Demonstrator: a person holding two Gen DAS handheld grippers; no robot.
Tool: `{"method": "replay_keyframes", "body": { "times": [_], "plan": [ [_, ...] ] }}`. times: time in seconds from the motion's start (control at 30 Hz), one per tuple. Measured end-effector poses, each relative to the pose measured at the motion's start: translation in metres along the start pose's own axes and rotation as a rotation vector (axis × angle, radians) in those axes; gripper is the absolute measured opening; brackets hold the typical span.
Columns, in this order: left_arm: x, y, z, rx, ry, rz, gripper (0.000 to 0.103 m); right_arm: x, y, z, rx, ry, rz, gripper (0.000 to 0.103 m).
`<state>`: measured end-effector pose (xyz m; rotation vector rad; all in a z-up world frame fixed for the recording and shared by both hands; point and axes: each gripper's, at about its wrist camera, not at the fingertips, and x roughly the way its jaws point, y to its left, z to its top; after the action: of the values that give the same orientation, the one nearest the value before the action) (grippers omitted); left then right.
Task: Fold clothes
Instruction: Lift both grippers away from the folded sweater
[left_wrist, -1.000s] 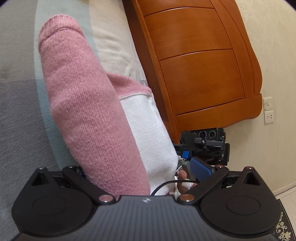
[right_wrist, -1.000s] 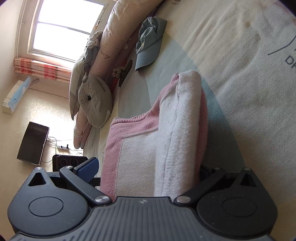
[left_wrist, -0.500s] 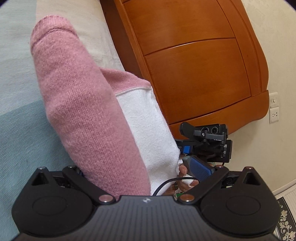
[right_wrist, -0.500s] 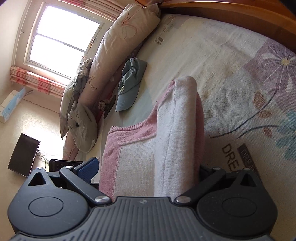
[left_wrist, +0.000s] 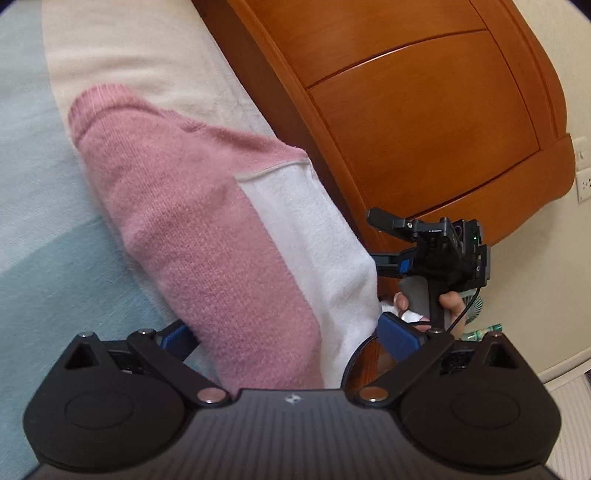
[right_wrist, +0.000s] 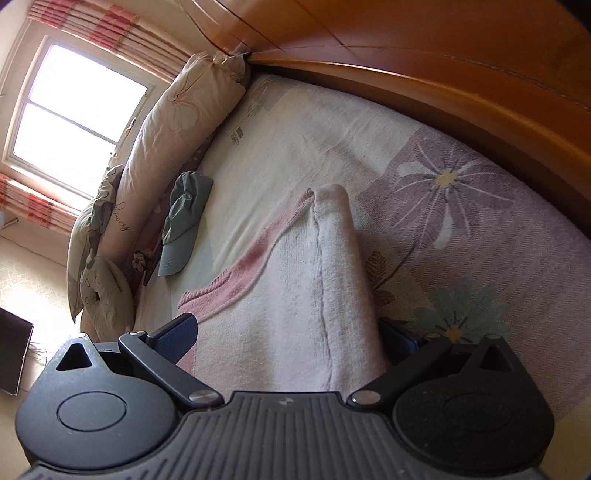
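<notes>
A pink and white knit sweater is folded into a thick band and hangs between both grippers over the bed. My left gripper is shut on one end of it, with the blue pads pressed against the bunched knit. In the left wrist view, the right gripper's body shows past the white side of the sweater, held by a hand. The right wrist view has the sweater running forward from my right gripper, which is shut on it. Its far fold hangs just above the flowered sheet.
The wooden headboard rises close behind the sweater, and the flowered bed sheet lies beneath it. A grey-green cap and a long rolled quilt lie along the far side by the window. A wall socket sits at right.
Both grippers carried the sweater across the bed toward the headboard, and the right wrist view now shows the flower print and the headboard. Both still grip it.
</notes>
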<state>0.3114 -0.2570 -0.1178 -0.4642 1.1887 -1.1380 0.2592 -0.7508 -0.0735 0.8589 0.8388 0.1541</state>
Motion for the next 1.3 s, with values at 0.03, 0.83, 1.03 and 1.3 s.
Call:
{"method": "replay_keyframes", "body": {
  "times": [0.03, 0.83, 1.03, 1.3],
  "plan": [
    [-0.015, -0.008, 0.000, 0.034, -0.015, 0.025, 0.099, -0.008, 0.003, -0.004, -0.014, -0.027, -0.024, 0.103],
    [0.062, -0.111, 0.040, 0.458, -0.020, 0.346, 0.099, -0.006, 0.085, -0.112, -0.595, -0.124, -0.331, 0.103],
    [0.046, -0.115, 0.007, 0.597, -0.051, 0.559, 0.100, 0.027, 0.095, -0.135, -0.638, -0.052, -0.463, 0.103],
    [0.008, -0.104, -0.031, 0.649, -0.159, 0.706, 0.101, 0.064, 0.154, -0.096, -0.725, -0.099, -0.406, 0.103]
  ]
}}
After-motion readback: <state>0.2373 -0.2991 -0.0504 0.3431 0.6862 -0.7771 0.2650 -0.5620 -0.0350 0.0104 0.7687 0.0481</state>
